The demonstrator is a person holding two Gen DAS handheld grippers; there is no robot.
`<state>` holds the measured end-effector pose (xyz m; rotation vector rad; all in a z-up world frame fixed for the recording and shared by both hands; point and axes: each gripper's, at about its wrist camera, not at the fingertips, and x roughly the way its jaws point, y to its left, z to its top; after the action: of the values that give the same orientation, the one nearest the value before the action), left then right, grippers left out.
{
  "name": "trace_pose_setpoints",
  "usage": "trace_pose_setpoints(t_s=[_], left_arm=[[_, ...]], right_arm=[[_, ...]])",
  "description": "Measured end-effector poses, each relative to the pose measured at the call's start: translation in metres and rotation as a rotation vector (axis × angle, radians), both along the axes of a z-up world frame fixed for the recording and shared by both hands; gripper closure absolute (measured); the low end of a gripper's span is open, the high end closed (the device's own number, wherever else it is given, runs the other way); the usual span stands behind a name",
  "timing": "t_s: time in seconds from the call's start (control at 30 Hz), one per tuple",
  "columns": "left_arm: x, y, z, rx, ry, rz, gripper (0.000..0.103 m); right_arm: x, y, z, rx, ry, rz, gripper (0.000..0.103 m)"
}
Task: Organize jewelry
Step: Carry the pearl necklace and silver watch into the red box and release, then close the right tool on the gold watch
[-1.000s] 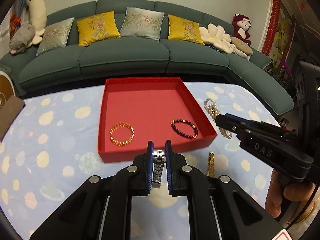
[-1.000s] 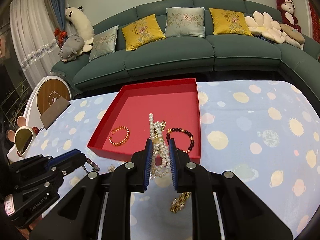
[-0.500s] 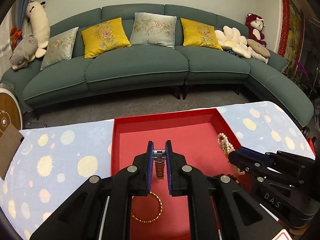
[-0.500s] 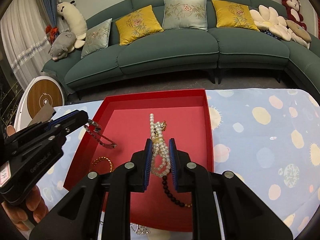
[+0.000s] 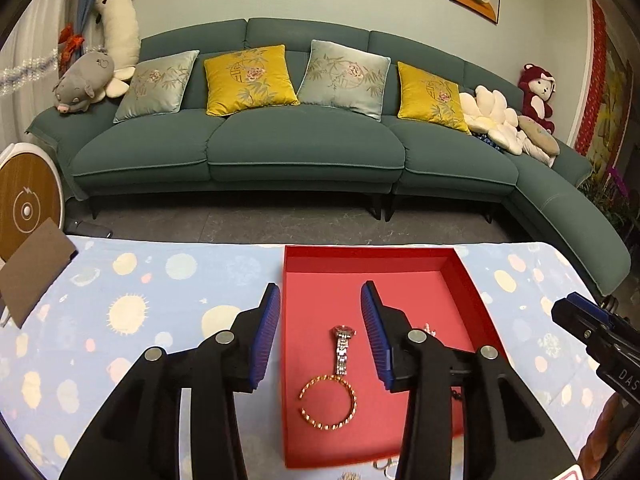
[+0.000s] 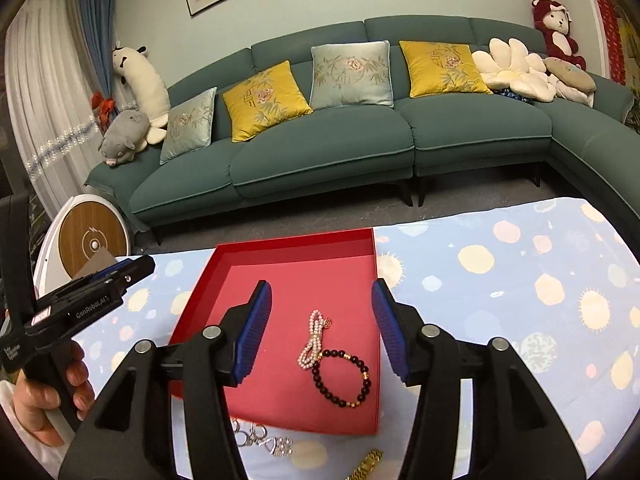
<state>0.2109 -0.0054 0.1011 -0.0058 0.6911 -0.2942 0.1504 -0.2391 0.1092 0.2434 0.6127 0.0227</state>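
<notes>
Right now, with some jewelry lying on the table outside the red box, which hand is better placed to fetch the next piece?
Probably the right gripper. Both are open and empty, but the silver chain and gold watch lie on the tablecloth just below it, near the red box. The left gripper sees little of them.

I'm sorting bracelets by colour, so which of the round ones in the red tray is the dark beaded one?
The dark beaded bracelet lies beside the pearl strand, on the tray's right. The other round one, the gold bracelet, lies below the silver watch.
</notes>
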Motion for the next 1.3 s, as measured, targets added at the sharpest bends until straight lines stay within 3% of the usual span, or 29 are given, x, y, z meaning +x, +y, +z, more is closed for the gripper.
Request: trace_pose_setpoints(t_s=[0.07, 0.2, 0.43, 0.63, 0.7, 1.07, 1.3], left_arm=[[-0.023, 0.011, 0.008, 0.007, -0.008, 0.010, 0.051], [-0.070, 0.026, 0.004, 0.046, 0.002, 0.015, 0.048], [-0.116, 0.030, -0.033, 0.048, 0.088, -0.004, 0.048], [-0.125, 0.025, -0.053, 0.042, 0.108, -0.013, 0.048], [-0.125, 0.025, -0.057, 0.045, 0.103, -0.013, 0.048], [-0.120, 0.028, -0.073, 0.056, 0.133, -0.001, 0.048], [-0.120, 0.024, -0.078, 0.059, 0.151, -0.016, 0.048]], right_arm=[[-0.020, 0.000, 0.005, -0.024, -0.006, 0.017, 0.053], [-0.060, -0.001, -0.002, -0.052, 0.025, 0.012, 0.052], [-0.098, 0.017, -0.053, -0.068, 0.182, 0.016, 0.053], [-0.097, 0.033, -0.091, -0.132, 0.256, 0.030, 0.053], [-0.095, 0.031, -0.098, -0.111, 0.271, 0.020, 0.053], [-0.083, 0.031, -0.118, -0.084, 0.330, -0.002, 0.053], [-0.079, 0.035, -0.126, -0.122, 0.357, 0.000, 0.065]])
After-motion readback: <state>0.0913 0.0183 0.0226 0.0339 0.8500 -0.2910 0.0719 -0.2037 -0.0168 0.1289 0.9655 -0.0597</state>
